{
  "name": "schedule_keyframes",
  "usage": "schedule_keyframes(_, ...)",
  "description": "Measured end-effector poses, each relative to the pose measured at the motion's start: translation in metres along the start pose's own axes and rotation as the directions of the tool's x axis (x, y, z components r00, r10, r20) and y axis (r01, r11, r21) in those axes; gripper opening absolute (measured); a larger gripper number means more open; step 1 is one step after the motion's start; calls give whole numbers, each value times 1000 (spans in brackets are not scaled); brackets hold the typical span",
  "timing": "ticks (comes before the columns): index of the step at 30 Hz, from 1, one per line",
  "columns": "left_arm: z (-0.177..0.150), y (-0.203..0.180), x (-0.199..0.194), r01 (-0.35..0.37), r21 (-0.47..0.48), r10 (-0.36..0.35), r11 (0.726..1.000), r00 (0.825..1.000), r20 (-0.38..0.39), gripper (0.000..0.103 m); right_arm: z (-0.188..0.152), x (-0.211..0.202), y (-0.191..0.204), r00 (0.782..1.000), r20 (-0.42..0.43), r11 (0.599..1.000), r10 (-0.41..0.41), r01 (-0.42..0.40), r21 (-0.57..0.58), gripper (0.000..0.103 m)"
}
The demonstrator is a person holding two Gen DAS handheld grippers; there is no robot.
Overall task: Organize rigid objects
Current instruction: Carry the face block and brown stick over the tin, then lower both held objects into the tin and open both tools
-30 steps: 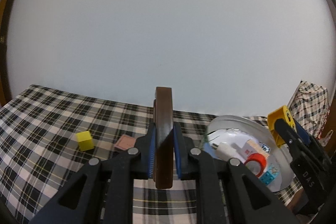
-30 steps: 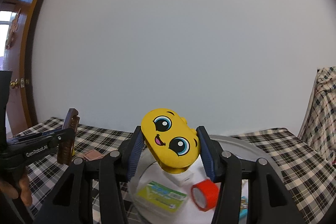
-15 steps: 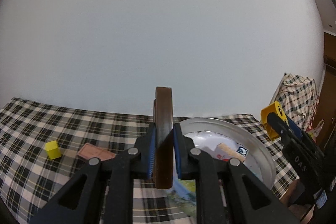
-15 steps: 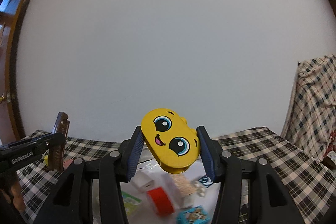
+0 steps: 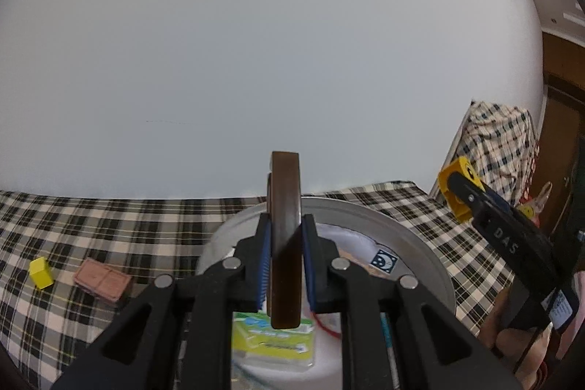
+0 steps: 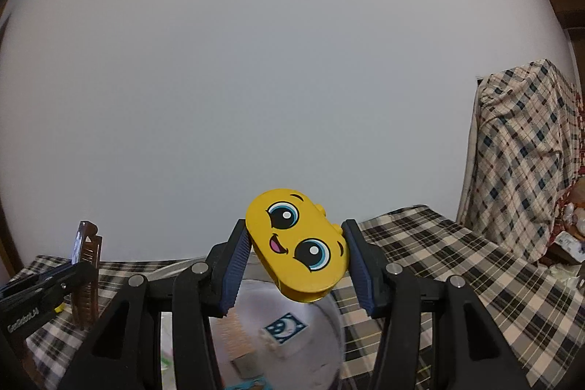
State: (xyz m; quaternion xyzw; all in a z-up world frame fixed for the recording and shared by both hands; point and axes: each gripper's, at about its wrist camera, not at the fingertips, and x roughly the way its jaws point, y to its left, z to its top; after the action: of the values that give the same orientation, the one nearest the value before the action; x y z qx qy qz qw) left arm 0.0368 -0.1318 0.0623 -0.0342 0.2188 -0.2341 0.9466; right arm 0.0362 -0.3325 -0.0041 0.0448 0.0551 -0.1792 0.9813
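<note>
My left gripper is shut on a dark brown comb, held upright on edge above the near rim of a round metal basin. In the right wrist view the comb shows at the far left. My right gripper is shut on a yellow smiley-face block, also hovering over the basin. The block appears at the right in the left wrist view. Inside the basin lie a green-and-yellow packet, a blue moon tile and other small items.
A yellow cube and a pink flat block lie on the checked tablecloth left of the basin. A cloth-draped piece of furniture stands to the right. A plain white wall rises behind the table.
Both grippers have moved to the right with their objects. The basin has shifted from the right side to below my left gripper, and the cube and pink block have slid leftward in view.
</note>
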Motion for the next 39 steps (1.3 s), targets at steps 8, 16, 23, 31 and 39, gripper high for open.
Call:
schedule_keyframes(8,-2,-29,31,-4,35,7,999,997,-81,14,0,20,-2,998,-61,999,-25,24,-22,53)
schedule_keyframes(16,-6,-37,50,-42,51,49,998,988,-146,14,-1,38,-2,994,-110,999,-7,3,-37,53)
schedule_keyframes(23,-9,-38,64,-67,72,80,995,977,-198,14,-7,49,2,986,-167,999,-1,-8,-54,53)
schedule_keyframes(31,-15,-39,76,-98,85,117,992,959,-259,14,-11,54,6,977,-211,997,20,-35,-65,53)
schedule_keyframes(39,-15,-41,84,-123,98,147,988,943,-300,14,-16,61,9,968,-247,996,47,-64,-61,54)
